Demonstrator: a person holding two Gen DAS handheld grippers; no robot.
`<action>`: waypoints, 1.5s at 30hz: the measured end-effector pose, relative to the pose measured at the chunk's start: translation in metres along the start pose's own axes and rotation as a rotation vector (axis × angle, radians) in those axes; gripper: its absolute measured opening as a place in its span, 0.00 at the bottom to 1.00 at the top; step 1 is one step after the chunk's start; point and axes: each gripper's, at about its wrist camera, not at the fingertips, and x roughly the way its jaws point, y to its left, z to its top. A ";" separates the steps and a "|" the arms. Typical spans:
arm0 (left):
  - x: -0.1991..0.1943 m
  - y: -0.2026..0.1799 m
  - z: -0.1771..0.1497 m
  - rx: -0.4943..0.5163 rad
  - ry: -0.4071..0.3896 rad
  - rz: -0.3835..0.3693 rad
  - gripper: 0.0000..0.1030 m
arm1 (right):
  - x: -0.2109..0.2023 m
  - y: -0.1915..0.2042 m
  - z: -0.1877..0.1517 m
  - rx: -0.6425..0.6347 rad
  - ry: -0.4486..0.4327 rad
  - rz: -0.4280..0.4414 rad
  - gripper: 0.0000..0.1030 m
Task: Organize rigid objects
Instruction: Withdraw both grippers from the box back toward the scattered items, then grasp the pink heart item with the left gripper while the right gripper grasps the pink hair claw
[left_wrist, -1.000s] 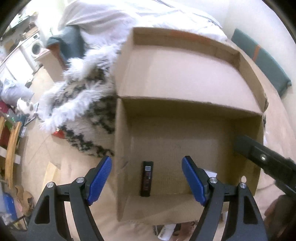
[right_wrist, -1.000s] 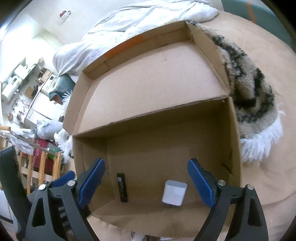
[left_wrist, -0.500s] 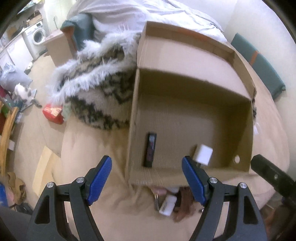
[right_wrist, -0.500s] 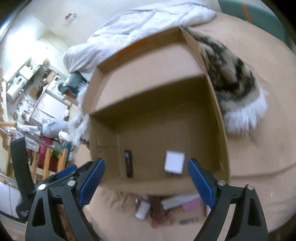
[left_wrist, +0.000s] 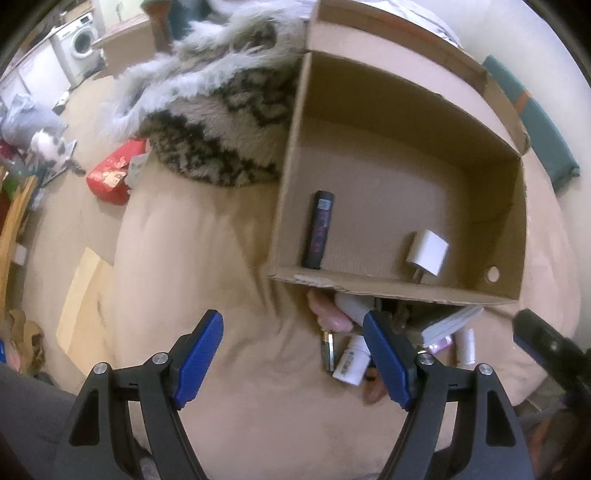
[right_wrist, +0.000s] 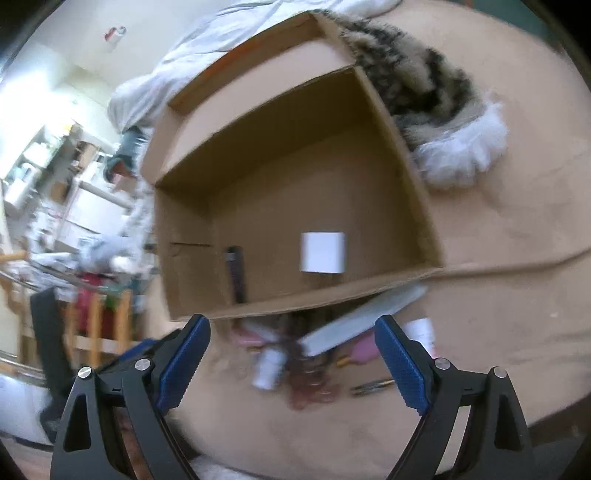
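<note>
An open cardboard box (left_wrist: 388, 288) (right_wrist: 325, 299) sits on a beige bed cover. Inside lie a black stick-shaped device (left_wrist: 319, 229) (right_wrist: 236, 273) and a white charger block (left_wrist: 428, 253) (right_wrist: 323, 253). In front of the box lies a pile of small items: a white bottle (left_wrist: 352, 360) (right_wrist: 269, 367), a pink thing (left_wrist: 328, 312), a flat grey book (left_wrist: 450, 321) (right_wrist: 362, 321) and a second white bottle (left_wrist: 466, 345). My left gripper (left_wrist: 293, 356) is open and empty, above the cover to the left of the pile. My right gripper (right_wrist: 291, 363) is open and empty over the pile.
A furry black-and-white blanket (left_wrist: 221, 122) (right_wrist: 428, 88) lies behind the box. A red packet (left_wrist: 112, 173) sits at the bed's left edge. The floor, a washing machine (left_wrist: 79, 46) and wooden furniture (right_wrist: 96, 325) are to the left. The right gripper's black body (left_wrist: 554, 354) shows at the left view's right edge.
Both grippers have pulled back and up from inside the box. The pile of small items in front of the box has come into view. Both stay open and empty.
</note>
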 end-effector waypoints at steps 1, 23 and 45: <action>0.001 0.003 0.000 -0.010 0.001 0.009 0.74 | 0.001 -0.002 -0.001 0.013 0.008 0.027 0.93; 0.094 -0.019 0.013 0.027 0.174 -0.019 0.46 | 0.041 -0.028 -0.004 0.108 0.099 0.066 0.93; 0.055 -0.030 0.008 0.083 0.103 0.018 0.20 | 0.057 -0.032 -0.028 0.102 0.225 0.126 0.71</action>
